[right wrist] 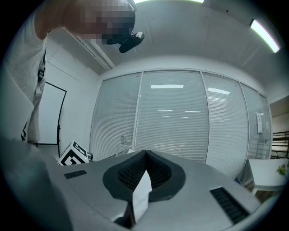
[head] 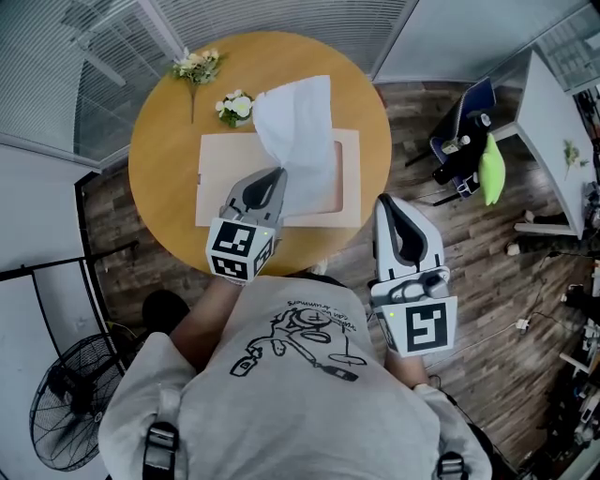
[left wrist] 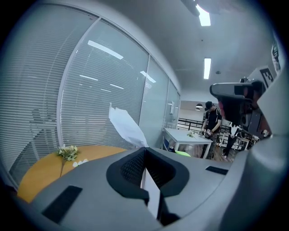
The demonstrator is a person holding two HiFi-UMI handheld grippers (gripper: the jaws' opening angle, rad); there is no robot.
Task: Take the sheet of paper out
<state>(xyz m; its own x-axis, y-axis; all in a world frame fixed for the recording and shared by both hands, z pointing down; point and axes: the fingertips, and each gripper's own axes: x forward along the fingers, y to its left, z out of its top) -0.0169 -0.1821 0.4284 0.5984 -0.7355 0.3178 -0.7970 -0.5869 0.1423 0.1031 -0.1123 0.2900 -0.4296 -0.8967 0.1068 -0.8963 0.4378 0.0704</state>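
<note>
The left gripper [head: 278, 172] is clamped shut on the sheet of paper [head: 298, 131], which stands white and curled above the beige mat [head: 349, 192] on the round table [head: 159, 159]. The right gripper [head: 394, 206] is closed, empty.

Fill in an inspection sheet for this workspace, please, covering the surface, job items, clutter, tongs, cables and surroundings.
Surface: round wooden table, with a beige folder lying flat on it.
Job's things: sheet of paper, bowed, raised above the folder.
Clutter: flower sprig and white blossoms near the far edge.
Grippers: left tongs shut on the sheet's near end; right tongs shut and empty, beside the table.
Cables: thin lead on the floor at right.
Surroundings: floor fan, chair, blinds.
</note>
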